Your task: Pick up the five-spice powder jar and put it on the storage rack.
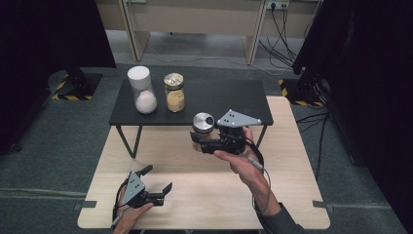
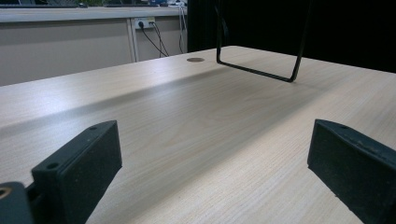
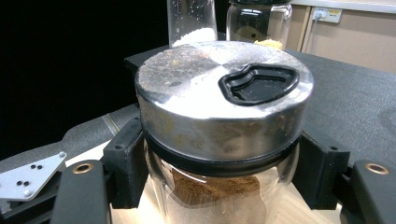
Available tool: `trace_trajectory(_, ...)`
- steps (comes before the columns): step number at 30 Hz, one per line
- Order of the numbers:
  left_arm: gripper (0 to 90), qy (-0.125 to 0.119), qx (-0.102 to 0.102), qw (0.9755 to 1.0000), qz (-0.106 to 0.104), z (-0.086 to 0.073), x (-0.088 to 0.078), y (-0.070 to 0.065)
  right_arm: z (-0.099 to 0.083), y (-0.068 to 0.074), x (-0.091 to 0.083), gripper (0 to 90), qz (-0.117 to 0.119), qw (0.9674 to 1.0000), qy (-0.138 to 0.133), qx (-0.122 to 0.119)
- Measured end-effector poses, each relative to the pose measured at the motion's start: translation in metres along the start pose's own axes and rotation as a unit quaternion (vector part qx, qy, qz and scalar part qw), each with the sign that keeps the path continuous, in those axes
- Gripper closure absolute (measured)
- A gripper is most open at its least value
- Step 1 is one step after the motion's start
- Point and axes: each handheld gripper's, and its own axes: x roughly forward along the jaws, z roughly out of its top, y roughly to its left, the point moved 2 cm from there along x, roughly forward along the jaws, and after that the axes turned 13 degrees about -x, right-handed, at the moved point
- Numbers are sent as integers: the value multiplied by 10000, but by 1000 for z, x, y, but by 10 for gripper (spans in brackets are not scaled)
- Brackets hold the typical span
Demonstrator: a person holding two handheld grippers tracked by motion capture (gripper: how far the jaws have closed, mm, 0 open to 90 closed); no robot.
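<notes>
The steel-lidded spice jar (image 3: 219, 135) is lifted just off the bench (image 1: 204, 195), clamped between the right gripper (image 1: 207, 141) fingers. Toward 11 o'clock, two jars (image 1: 174, 92) already stand on the black shelf (image 1: 229, 97), so placing it there likely remains. The left gripper (image 1: 156, 187) rests with fingers apart.

Floor: I see grey carpet (image 1: 44, 146) all around, with cables (image 1: 319, 126) trailing across it on the right.
Tables: a light wooden table (image 1: 204, 195) sits nearest me; a low black table (image 1: 214, 100) on thin metal legs stands on its far part.
Back: a beige desk (image 1: 195, 19), a wall socket (image 1: 277, 5) with plugs in it.
Sides: black curtains (image 1: 44, 34) on both sides, striped stand bases (image 1: 73, 90) beneath.
</notes>
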Motion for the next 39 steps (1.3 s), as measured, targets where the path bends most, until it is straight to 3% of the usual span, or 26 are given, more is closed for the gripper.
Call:
trace_trajectory(21, 20, 4, -12, 10000, -4, 0, 0, 0, 39, -20, 11, 306, -256, 9996, 83, -49)
trace_trajectory(39, 20, 14, -13, 10000, -9, 0, 0, 0, 47, -51, 35, 306, -724, 9972, 163, 117)
